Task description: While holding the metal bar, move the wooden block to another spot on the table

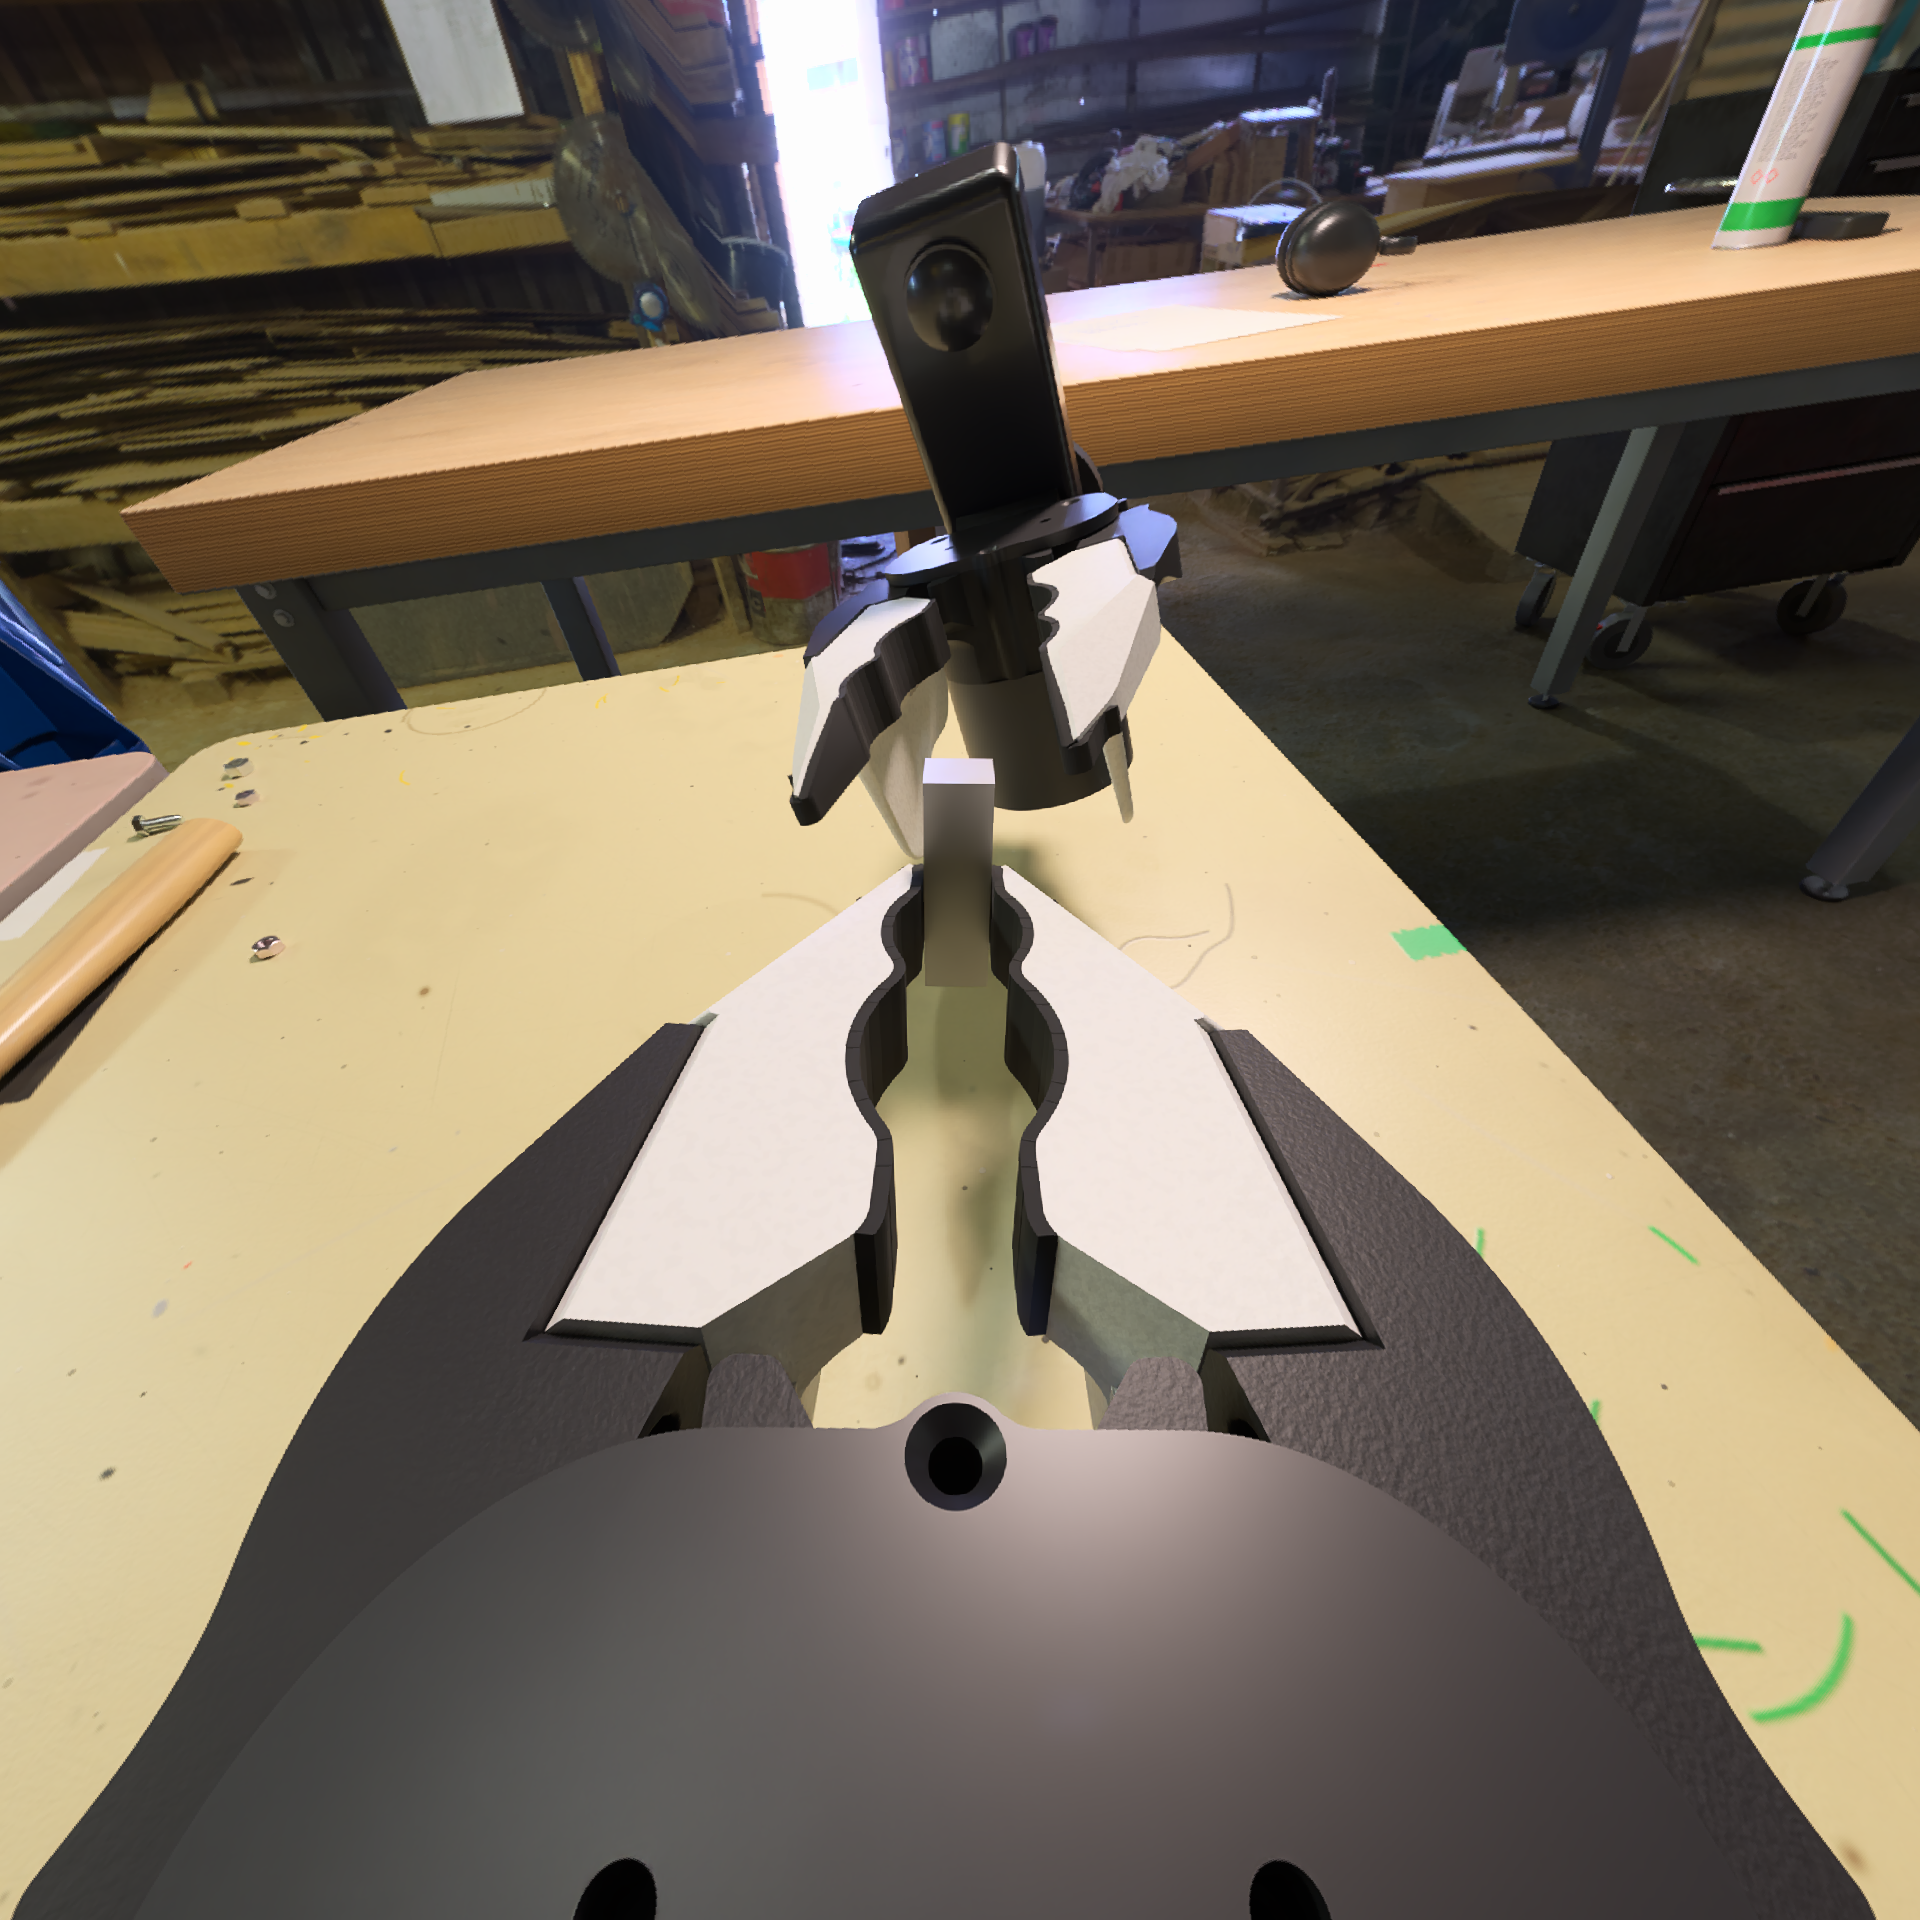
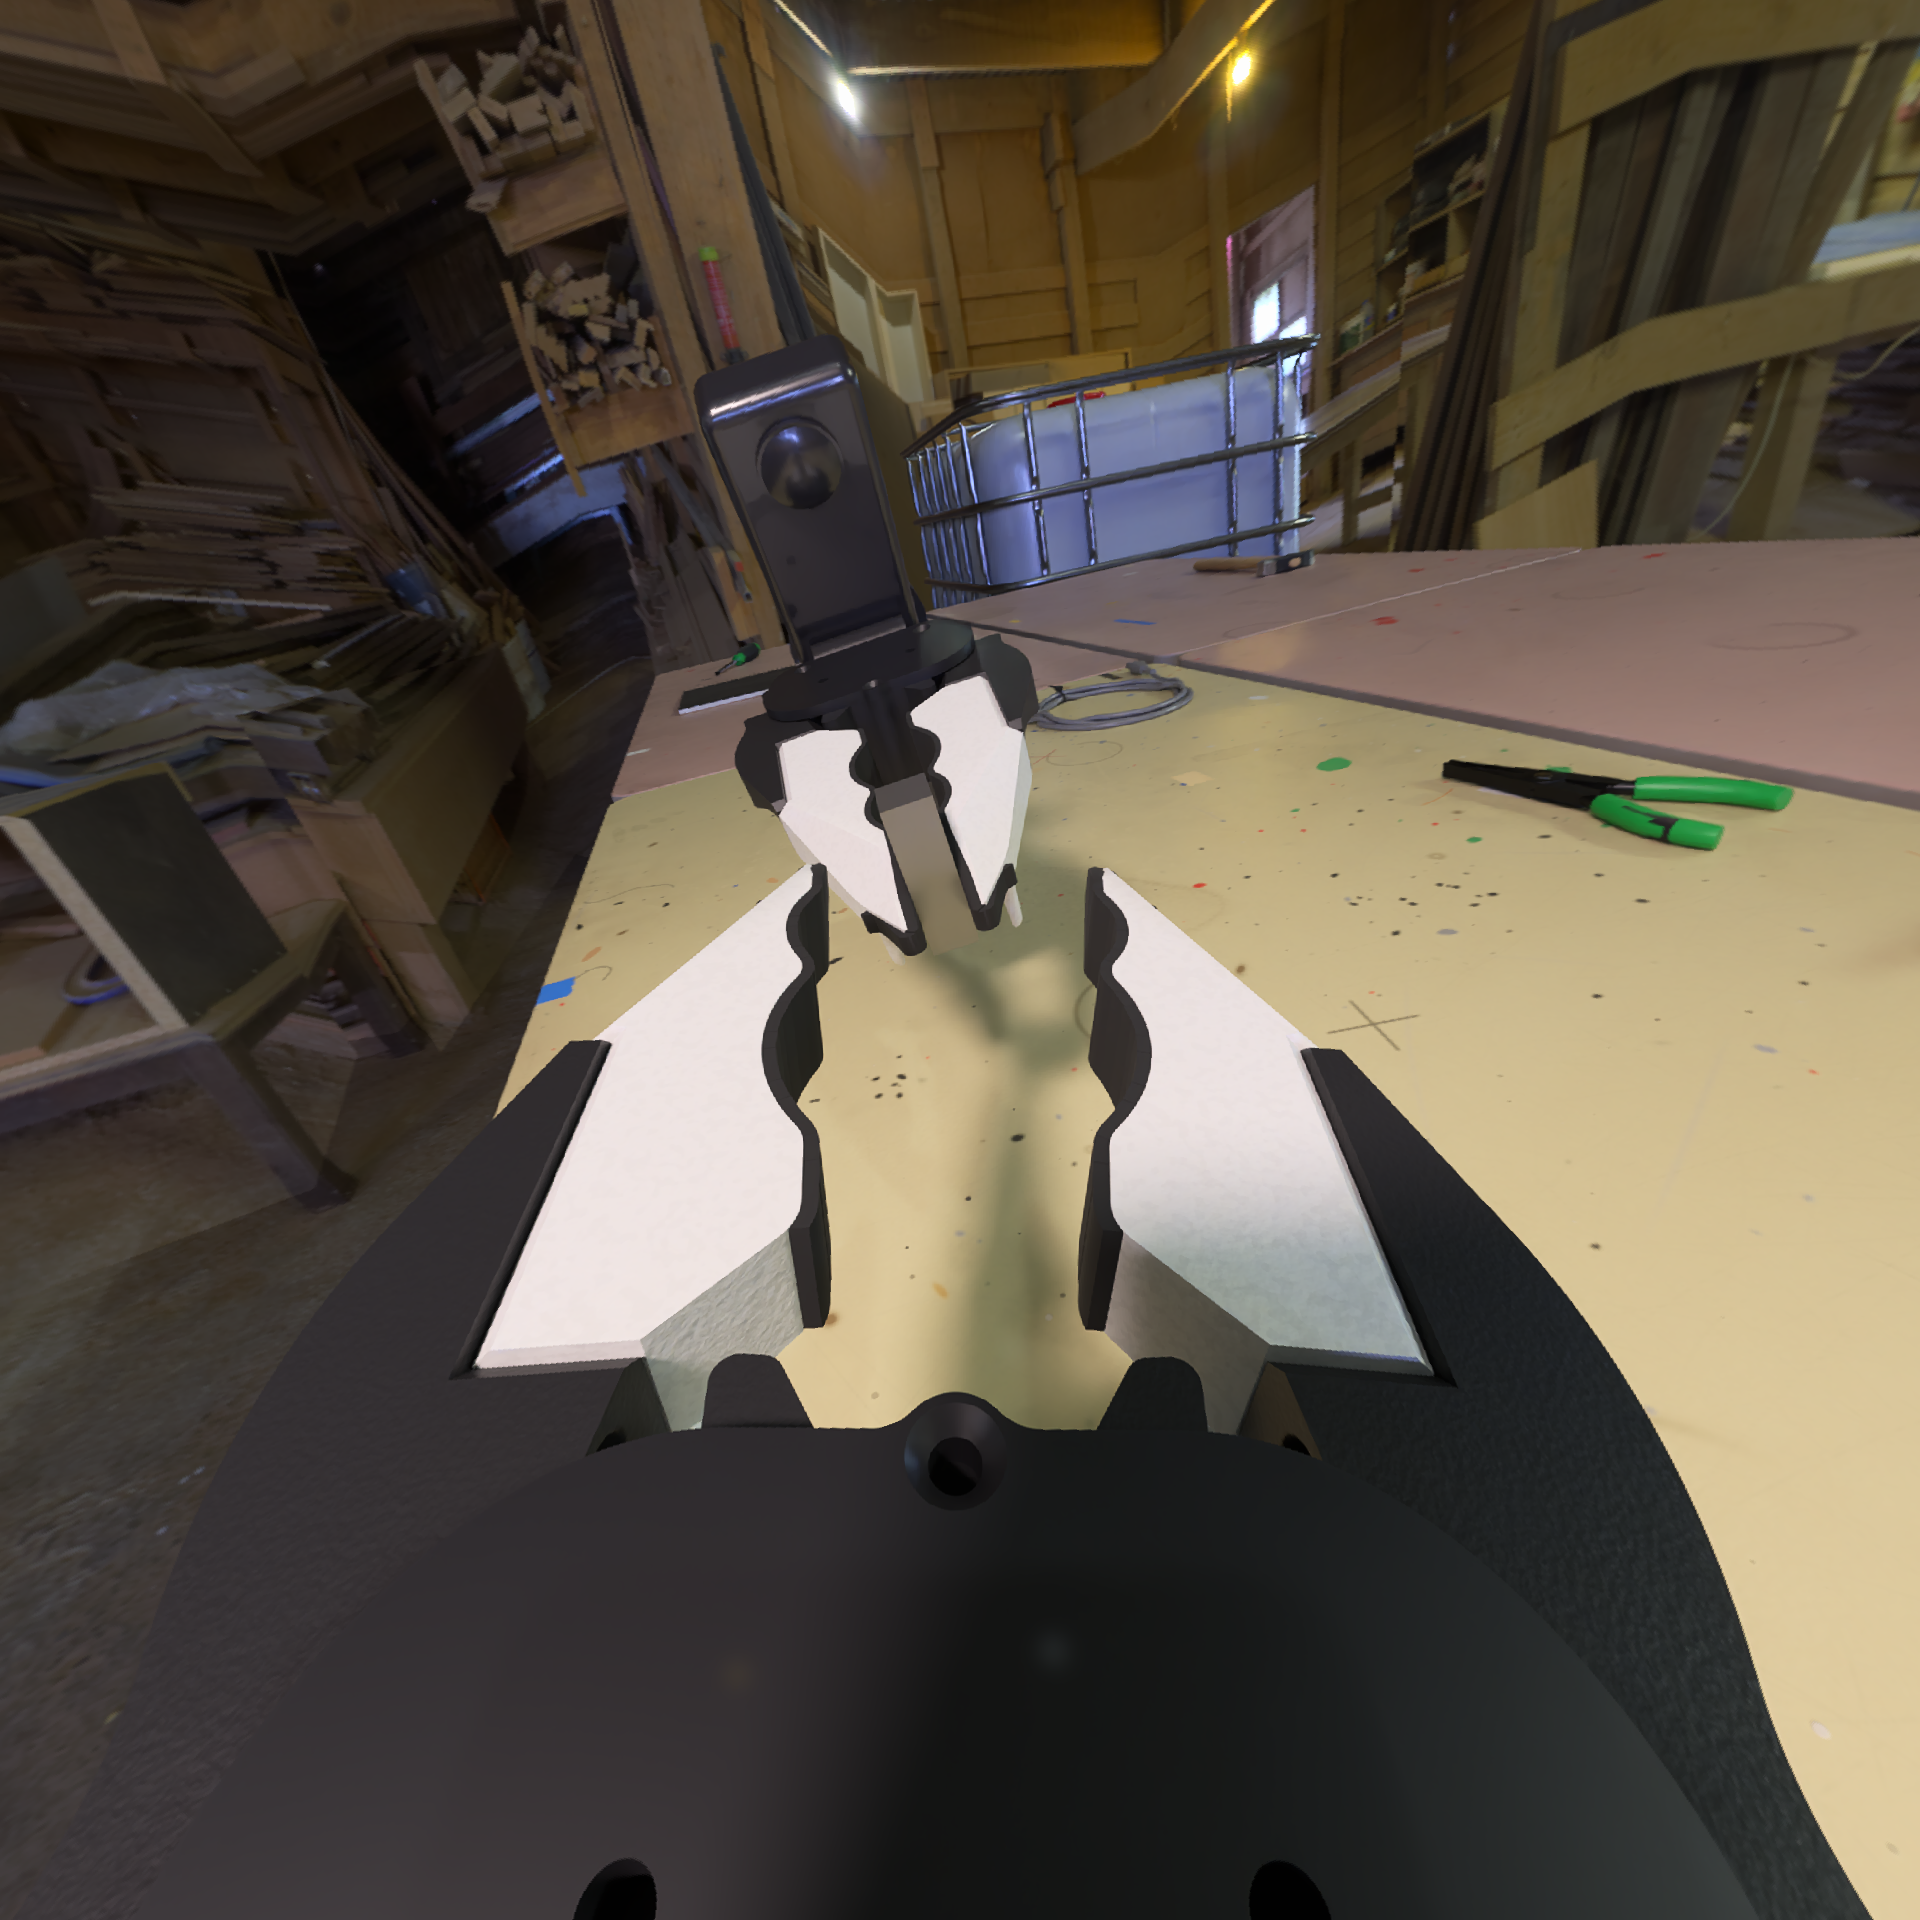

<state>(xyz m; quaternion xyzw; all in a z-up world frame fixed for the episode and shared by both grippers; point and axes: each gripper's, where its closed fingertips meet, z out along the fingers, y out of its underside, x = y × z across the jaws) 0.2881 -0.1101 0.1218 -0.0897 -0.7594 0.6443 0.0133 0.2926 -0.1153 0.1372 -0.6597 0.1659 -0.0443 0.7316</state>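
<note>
My left gripper [image 1: 958, 883] is shut on a grey metal bar [image 1: 958, 821], which sticks out forward from between its fingertips above the cream table [image 1: 520, 1091]. My right gripper [image 1: 965, 812] faces it just beyond the bar's far end, with its jaws spread wide and empty. In the right wrist view my right gripper [image 2: 956, 878] is open and empty over the table [image 2: 1351, 1091], and the left gripper [image 2: 951, 930] points toward it with the bar [image 2: 925, 852] clamped in it. No wooden block shows in either view.
A wooden dowel [image 1: 104, 935] and loose nuts [image 1: 267, 945] lie at the table's left. Green-handled pliers [image 2: 1652, 805], a cable coil [image 2: 1117, 701] and a pink board [image 2: 1558, 644] lie farther out. A wood-topped bench [image 1: 623, 447] stands beyond the table's edge.
</note>
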